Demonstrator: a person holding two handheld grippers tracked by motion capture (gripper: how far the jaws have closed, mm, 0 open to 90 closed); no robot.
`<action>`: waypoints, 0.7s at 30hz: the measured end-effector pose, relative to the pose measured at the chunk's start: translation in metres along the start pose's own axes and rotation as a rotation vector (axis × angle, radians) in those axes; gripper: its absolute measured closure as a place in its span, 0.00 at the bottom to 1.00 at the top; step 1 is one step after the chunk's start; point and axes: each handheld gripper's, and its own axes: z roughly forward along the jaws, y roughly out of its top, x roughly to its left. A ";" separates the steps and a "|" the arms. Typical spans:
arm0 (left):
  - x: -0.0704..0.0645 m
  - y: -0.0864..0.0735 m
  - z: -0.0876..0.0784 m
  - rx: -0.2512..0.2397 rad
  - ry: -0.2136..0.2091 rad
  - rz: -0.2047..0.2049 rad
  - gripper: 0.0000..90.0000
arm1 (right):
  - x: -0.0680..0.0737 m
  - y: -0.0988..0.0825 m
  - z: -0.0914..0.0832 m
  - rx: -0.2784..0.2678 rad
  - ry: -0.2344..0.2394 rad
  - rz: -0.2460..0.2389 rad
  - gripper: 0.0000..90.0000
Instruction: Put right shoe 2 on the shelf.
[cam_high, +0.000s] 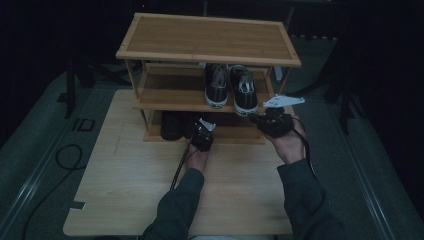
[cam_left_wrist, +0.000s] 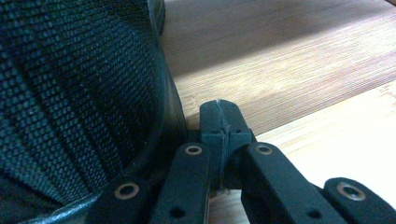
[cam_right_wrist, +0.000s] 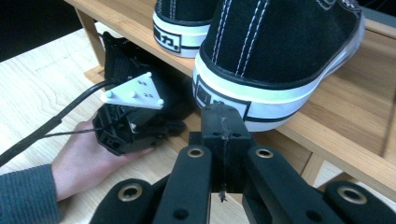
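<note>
Mesh-textured black shoe (cam_left_wrist: 79, 107) beside left tongs (cam_left_wrist: 223, 122) — both tongs pressed together, right tongs (cam_right_wrist: 223, 123) too.

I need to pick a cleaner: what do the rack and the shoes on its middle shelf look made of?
Rack: likely bamboo or light wood, smooth, showing fine straight grain. Shoes: black canvas-like or suede-like uppers with white stitching, and white, seemingly rubber soles.
</note>
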 end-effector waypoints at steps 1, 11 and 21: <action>0.000 0.000 0.000 0.000 -0.001 -0.001 1.00 | 0.001 0.000 0.001 0.001 0.003 0.000 1.00; 0.000 0.000 0.000 0.000 -0.001 -0.001 1.00 | 0.002 0.002 0.006 0.005 -0.013 -0.004 1.00; 0.001 0.000 0.000 -0.001 -0.005 -0.008 1.00 | 0.010 0.000 0.013 -0.010 -0.015 -0.002 1.00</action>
